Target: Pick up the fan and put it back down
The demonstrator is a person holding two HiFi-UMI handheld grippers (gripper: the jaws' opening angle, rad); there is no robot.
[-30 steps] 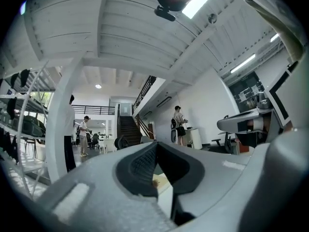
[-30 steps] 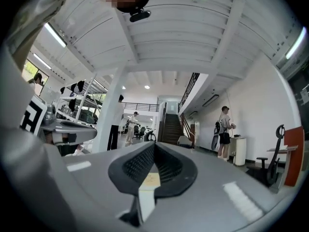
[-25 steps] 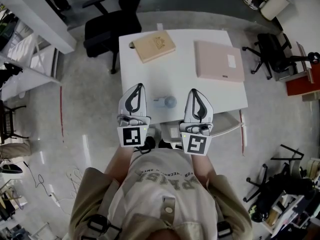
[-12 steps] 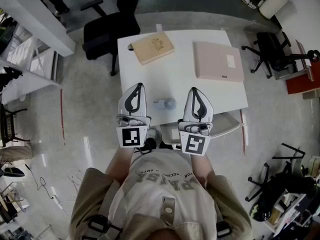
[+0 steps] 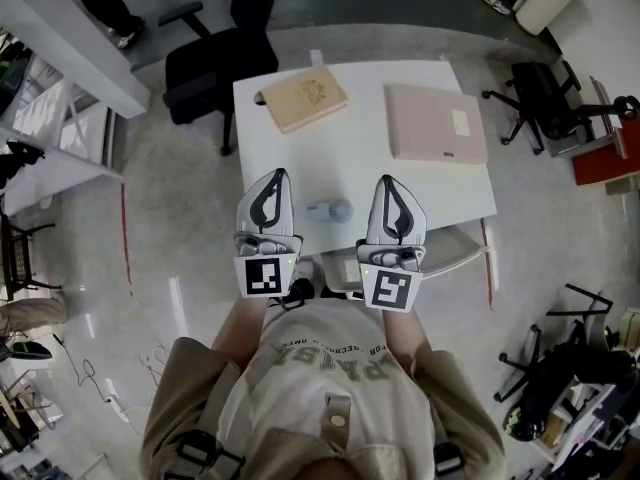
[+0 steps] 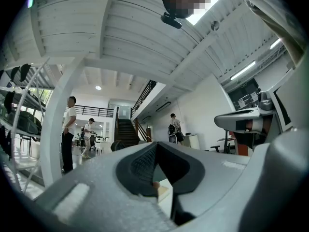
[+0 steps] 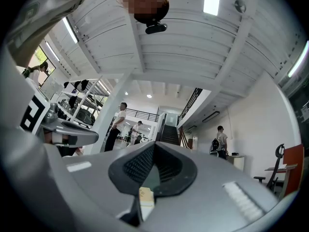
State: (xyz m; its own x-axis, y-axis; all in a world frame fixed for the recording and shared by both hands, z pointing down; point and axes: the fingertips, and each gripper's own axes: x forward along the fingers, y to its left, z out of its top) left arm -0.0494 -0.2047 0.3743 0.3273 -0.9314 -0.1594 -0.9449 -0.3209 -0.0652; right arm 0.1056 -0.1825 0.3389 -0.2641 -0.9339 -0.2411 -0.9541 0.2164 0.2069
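Small fan (image 5: 331,207) lies on white table (image 5: 360,168), between both grippers, long axis crosswise, slim end toward left gripper (image 5: 280,173), seemingly slightly nearer. Left gripper and right gripper (image 5: 387,181) jaws pressed together, holding nothing

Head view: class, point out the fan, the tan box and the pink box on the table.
fan (image 5: 338,207), head view, on its round head.
tan box (image 5: 303,95), head view, middle of its top.
pink box (image 5: 437,121), head view, middle of its top.
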